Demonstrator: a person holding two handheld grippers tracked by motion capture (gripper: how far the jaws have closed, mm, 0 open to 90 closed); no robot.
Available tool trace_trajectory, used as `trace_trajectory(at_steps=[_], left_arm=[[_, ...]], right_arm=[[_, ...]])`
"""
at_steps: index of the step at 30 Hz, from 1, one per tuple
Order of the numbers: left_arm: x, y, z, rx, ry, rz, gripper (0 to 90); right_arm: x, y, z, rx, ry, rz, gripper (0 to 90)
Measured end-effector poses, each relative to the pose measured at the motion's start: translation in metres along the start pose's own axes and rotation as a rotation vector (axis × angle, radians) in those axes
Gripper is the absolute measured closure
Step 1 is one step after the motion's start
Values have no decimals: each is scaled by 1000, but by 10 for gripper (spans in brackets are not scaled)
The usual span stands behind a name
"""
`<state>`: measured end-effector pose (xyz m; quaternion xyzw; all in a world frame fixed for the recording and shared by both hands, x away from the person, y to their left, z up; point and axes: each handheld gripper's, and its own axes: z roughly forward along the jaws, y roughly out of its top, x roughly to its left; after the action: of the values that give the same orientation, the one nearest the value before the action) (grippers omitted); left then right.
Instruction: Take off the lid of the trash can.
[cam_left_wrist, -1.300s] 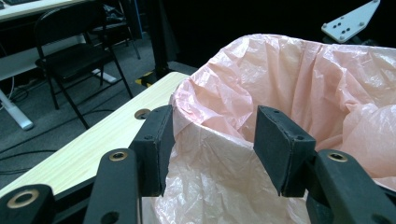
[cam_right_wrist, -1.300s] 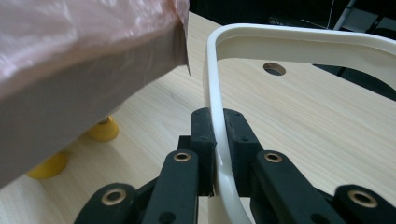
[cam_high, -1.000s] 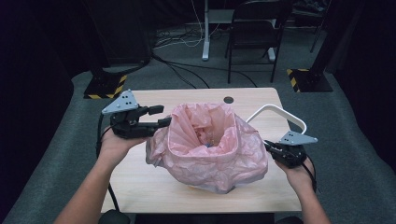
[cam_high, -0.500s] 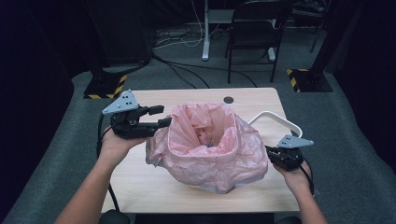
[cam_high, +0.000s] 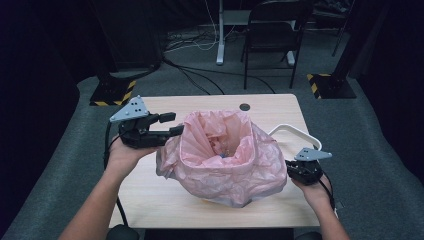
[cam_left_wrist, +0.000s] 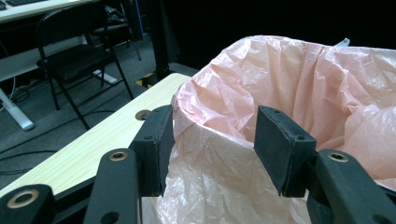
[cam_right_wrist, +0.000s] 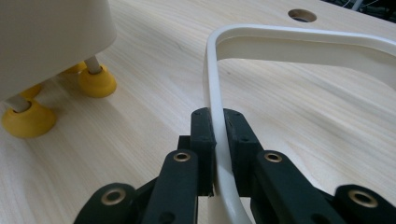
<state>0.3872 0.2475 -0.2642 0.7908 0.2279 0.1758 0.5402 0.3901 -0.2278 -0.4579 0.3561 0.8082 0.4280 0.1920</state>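
A pink plastic bag (cam_high: 225, 160) lines a white bin (cam_right_wrist: 51, 32) that stands on yellow feet (cam_right_wrist: 96, 80) in the middle of the table. My left gripper (cam_high: 172, 125) is open at the bag's left rim. In the left gripper view its jaws (cam_left_wrist: 210, 140) stand wide apart, with the crumpled bag rim (cam_left_wrist: 289, 79) just beyond them. My right gripper (cam_high: 295, 167) sits low at the bag's right side. It is shut on the thin edge of a white rounded ring (cam_right_wrist: 299, 39), which reaches back over the table (cam_high: 295, 131).
The light wood table (cam_high: 150, 200) has a round cable hole (cam_high: 244, 107) near its far edge. A black folding chair (cam_high: 272, 35), a desk leg and cables stand on the grey carpet beyond. Bare tabletop lies in front of the bag.
My right hand has sunk a little toward the table with the white ring still in its jaws. The left hand and the bag have stayed where they were.
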Motion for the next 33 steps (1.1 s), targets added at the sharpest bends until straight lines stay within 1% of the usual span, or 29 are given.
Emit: trace_trajectory(at_steps=[6, 17, 23, 28, 33], left_arm=[[0, 1, 1, -1, -1, 1, 473], [-1, 1, 2, -1, -2, 3, 473], [-1, 1, 2, -1, -2, 3, 472], [-1, 2, 2, -4, -1, 4, 473], [-1, 1, 2, -2, -4, 3, 473]], right_arm=[[-1, -6, 5, 15, 23, 4, 830], [-4, -14, 13, 55, 39, 17, 828], [-7, -20, 18, 80, 57, 35, 828], [-10, -22, 18, 80, 60, 50, 829], [-10, -24, 19, 89, 69, 48, 828]])
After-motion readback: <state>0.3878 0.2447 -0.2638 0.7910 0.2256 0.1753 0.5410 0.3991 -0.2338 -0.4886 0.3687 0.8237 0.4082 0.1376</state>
